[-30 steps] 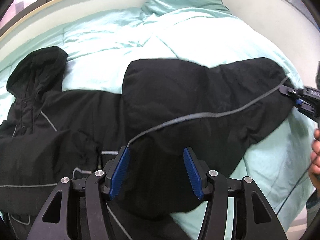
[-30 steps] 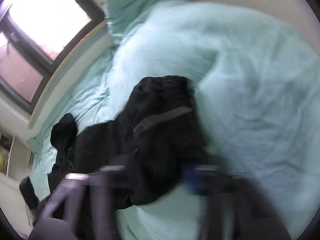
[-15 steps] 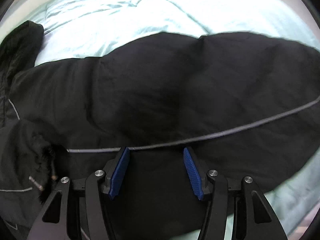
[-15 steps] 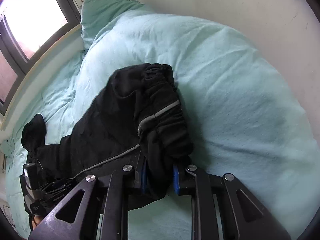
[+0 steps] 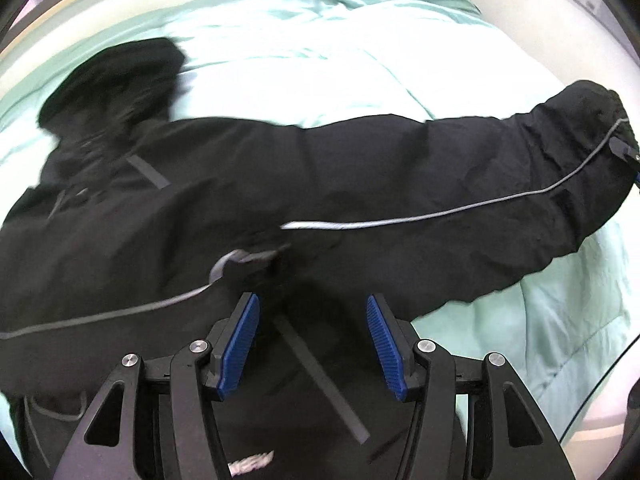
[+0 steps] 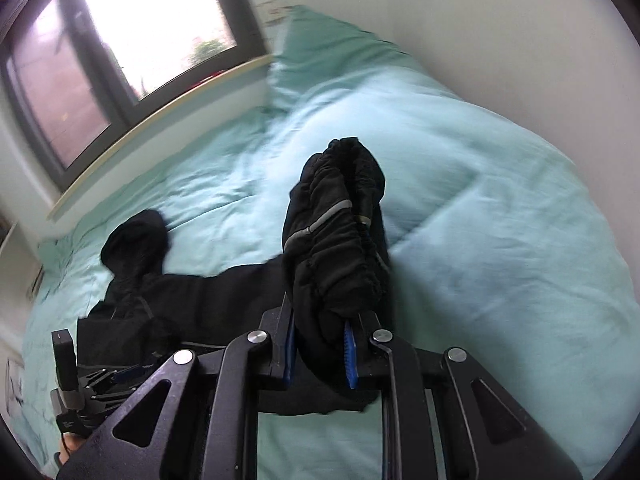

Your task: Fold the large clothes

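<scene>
Left wrist view: the left gripper (image 5: pixel 312 344) hovers with jaws apart and empty over the black jacket (image 5: pixel 280 184), whose sleeve (image 5: pixel 500 184) runs rightward across the teal duvet (image 5: pixel 320 68). Right wrist view: the right gripper (image 6: pixel 318 354) is clamped on the sleeve cuff (image 6: pixel 336 240), the jacket body lying left.

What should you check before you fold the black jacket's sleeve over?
1. Right gripper shut on the sleeve cuff: ok.
2. Left gripper open, holding nothing, hovering over the jacket: ok.
3. Sleeve stretched out straight from the body: ok.
4. Hood lying flat on the green duvet: cannot tell, blurred.
5. Jacket body smooth: not ok, wrinkles and a bunched bit near the left gripper.
6. Bare duvet beside the jacket: ok.
</scene>
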Tool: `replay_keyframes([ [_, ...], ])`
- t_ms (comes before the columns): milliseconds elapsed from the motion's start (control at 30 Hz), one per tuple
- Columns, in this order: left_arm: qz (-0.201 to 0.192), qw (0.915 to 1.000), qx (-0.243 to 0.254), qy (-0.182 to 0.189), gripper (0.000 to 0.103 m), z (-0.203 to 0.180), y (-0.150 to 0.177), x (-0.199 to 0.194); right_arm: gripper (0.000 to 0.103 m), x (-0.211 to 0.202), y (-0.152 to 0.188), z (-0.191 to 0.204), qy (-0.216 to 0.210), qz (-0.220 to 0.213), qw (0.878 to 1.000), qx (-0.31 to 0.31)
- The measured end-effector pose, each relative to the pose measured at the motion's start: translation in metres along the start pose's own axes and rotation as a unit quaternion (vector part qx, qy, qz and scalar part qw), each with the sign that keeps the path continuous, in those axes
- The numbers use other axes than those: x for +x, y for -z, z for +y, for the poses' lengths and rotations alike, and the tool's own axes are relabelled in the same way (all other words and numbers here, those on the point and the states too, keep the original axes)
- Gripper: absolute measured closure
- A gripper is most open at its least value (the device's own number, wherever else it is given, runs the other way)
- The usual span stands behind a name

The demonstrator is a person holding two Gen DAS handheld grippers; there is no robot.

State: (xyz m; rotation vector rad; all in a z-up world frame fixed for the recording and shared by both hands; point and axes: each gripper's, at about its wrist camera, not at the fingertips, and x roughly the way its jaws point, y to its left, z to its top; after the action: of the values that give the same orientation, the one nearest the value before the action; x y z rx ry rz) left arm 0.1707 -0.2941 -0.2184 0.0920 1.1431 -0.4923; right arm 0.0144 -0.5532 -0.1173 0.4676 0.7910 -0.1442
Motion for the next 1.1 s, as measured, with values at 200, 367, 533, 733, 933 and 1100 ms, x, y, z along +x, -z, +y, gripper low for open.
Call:
replay_keyframes([
  [200, -0.003, 0.9993, -0.028, -0.024, 0.045, 0.069, 0.029, -0.041, 0.083, 0.01, 0.017, 0.088, -0.038, 0.021, 0.999, -0.033],
  [367, -0.003, 0.9984, -0.048, -0.03, 0.045, 0.117, 0.057, -0.071, 0.083, 0.026, 0.038, 0.167, -0.066, 0.045, 0.995, -0.065],
  [533, -0.011, 0.9971, -0.061, -0.044, 0.045, 0.171, 0.082, -0.105, 0.083, 0.049, 0.058, 0.26, -0.095, 0.069, 0.987, -0.107],
  [733, -0.019, 0.9942, -0.083, -0.066, 0.045, 0.226, 0.111, -0.136, 0.083, 0.081, 0.087, 0.364, -0.128, 0.1, 0.975, -0.148],
  [933, -0.017, 0.9891, -0.117, -0.088, 0.045, 0.275, 0.14, -0.158, 0.083, 0.111, 0.119, 0.455, -0.151, 0.141, 0.958, -0.199],
  [1100, -0.017, 0.9852, -0.141, -0.097, 0.045, 0.298, 0.156, -0.166, 0.082, 0.164, 0.163, 0.524, -0.133, 0.194, 0.934, -0.268],
])
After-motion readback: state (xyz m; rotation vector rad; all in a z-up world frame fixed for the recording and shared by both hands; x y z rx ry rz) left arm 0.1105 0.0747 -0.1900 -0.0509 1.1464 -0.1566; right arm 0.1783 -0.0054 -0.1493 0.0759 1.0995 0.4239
